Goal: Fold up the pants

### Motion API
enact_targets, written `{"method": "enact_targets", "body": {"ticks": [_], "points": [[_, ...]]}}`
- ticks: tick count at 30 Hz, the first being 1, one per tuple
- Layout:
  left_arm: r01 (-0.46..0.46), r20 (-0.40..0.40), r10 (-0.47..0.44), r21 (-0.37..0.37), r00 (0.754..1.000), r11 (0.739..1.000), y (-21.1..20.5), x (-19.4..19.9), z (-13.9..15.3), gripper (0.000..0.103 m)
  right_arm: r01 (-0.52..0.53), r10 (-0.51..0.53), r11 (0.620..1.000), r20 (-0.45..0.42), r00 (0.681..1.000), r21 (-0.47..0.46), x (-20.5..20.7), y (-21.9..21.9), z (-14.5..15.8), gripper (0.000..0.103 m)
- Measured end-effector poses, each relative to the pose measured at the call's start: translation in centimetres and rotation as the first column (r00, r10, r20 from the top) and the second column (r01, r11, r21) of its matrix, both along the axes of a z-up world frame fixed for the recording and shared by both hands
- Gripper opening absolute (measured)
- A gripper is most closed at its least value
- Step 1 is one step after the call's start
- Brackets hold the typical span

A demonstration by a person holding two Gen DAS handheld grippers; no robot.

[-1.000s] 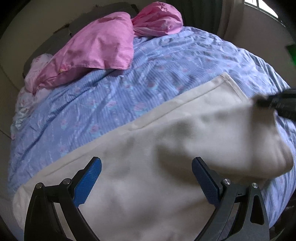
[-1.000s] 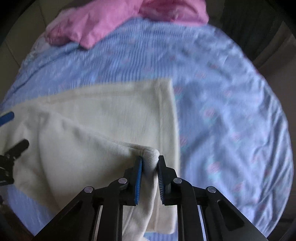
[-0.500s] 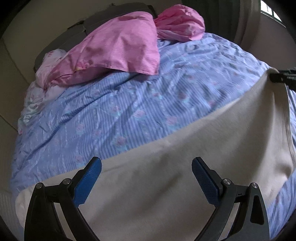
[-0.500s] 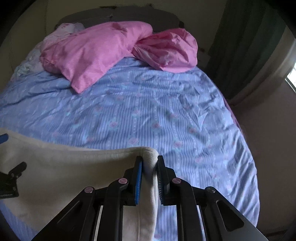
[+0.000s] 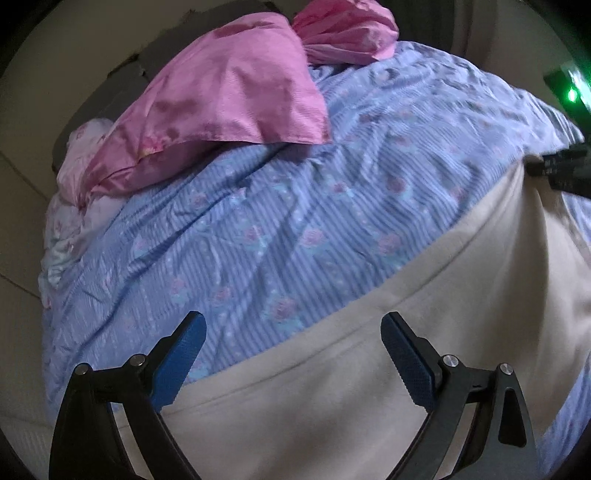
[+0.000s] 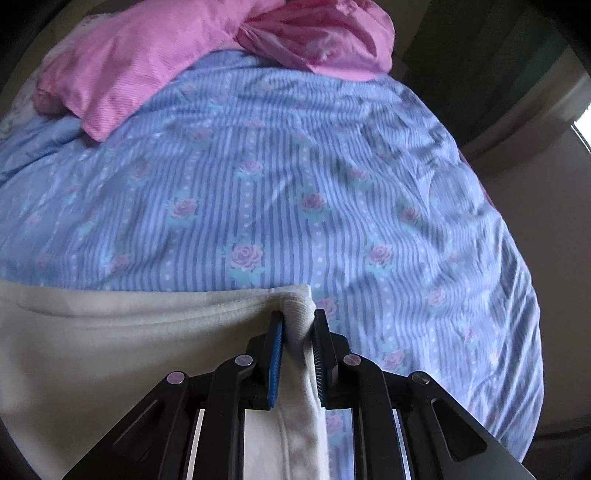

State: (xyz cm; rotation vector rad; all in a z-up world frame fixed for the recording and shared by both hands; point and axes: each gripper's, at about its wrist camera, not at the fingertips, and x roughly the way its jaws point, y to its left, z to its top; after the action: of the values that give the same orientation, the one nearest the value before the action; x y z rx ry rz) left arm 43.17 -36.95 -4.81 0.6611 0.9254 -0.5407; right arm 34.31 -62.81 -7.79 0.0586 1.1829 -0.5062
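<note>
Cream pants (image 5: 424,332) lie spread across the near part of a bed, on a blue floral striped sheet (image 5: 277,221). My left gripper (image 5: 291,354) is open, its blue pads wide apart above the pants' upper edge, holding nothing. My right gripper (image 6: 298,347) is shut on the ribbed corner of the pants (image 6: 297,306), holding it up over the sheet (image 6: 295,184). The right gripper's black tip (image 5: 561,166) shows at the right edge of the left wrist view, at the far end of the pants' edge. The rest of the pants (image 6: 110,350) stretches to the left.
Two pink pillows (image 5: 229,96) (image 5: 343,33) lie at the head of the bed, also in the right wrist view (image 6: 129,62). A pale floral cloth (image 5: 74,192) sits at the far left. A curtain and wall (image 6: 498,74) stand beyond the bed's right side.
My right gripper carried the pants corner up and away from the fold, then lowered toward the sheet. The pants went from doubled over to stretched out. My left gripper stayed open.
</note>
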Motion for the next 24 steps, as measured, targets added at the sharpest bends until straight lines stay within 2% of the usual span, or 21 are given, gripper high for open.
{"method": "enact_targets", "body": {"ticks": [2,4,8,10,12,14,17,21,24], "points": [[0.000,-0.014,0.000,-0.002,1.000,1.000,0.4,0.5,0.4,0.097,0.022,-0.022,1.000,-0.015,1.000,0.003,0.4,0.0,-0.3,0.016],[0.012,-0.019,-0.012,0.009,1.000,1.000,0.7,0.6,0.7,0.097,0.015,-0.017,0.999,-0.048,0.999,-0.033,0.9,0.4,-0.6,0.019],[0.086,-0.034,-0.085,0.036,0.996,0.996,1.8,0.2,1.0,0.097,-0.018,0.006,0.990,-0.085,0.996,-0.142,1.3,1.9,0.5,0.045],[0.125,-0.043,-0.123,0.049,0.991,0.991,2.9,0.0,0.9,0.096,-0.043,0.028,0.961,-0.060,0.998,-0.273,1.2,3.5,2.5,0.048],[0.140,-0.065,-0.137,0.040,0.988,0.989,4.1,0.2,0.8,0.092,-0.102,0.094,0.932,-0.040,0.995,-0.347,1.3,5.6,4.6,0.060],[0.131,-0.113,-0.130,0.009,0.985,0.991,5.4,0.9,0.6,0.086,-0.174,0.174,0.926,-0.030,0.984,-0.335,1.6,7.6,6.1,0.060],[0.111,-0.207,-0.122,-0.065,0.971,0.992,7.5,1.8,0.0,0.077,-0.322,0.327,0.916,-0.021,0.945,-0.238,2.5,11.6,7.2,0.060],[0.120,-0.273,-0.143,-0.099,0.951,0.988,9.6,2.3,-1.3,0.064,-0.449,0.454,0.880,-0.006,0.891,-0.155,3.3,16.1,6.7,0.060],[0.143,-0.293,-0.169,-0.109,0.941,0.984,10.9,2.6,-1.9,0.062,-0.528,0.531,0.844,0.007,0.847,-0.093,4.3,18.9,5.5,0.059]]}}
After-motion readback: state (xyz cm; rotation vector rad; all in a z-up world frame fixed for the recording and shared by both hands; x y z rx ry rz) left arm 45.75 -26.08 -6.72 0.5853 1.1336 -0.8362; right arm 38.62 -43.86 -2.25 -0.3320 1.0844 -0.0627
